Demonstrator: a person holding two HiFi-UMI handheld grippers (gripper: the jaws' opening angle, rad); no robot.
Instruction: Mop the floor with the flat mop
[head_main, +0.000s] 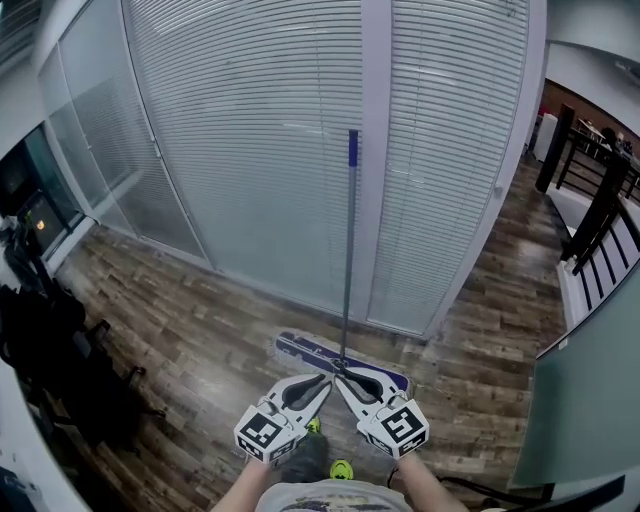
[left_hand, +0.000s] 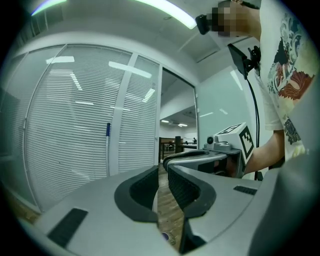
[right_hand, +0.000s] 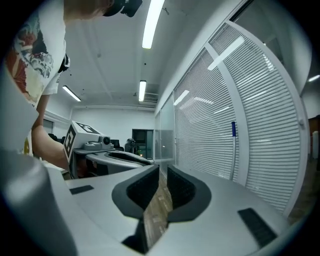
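While I am watching the flat mop (head_main: 347, 260) standing upright | left gripper (left_hand: 163, 172) clenching on nothing | right gripper (right_hand: 162, 175) clenching on nothing

White short-sleeved T-shirt (left_hand: 282, 75), red-and-dark printed graphic on front. Black cable (left_hand: 256, 115) down the chest. Neon-yellow shoes (head_main: 342, 468). Left tongs (left_hand: 162, 175), right tongs (right_hand: 162, 175): pale grey moulded shells, black ribbed pads, white cubes (head_main: 262, 432) bearing black square markers.
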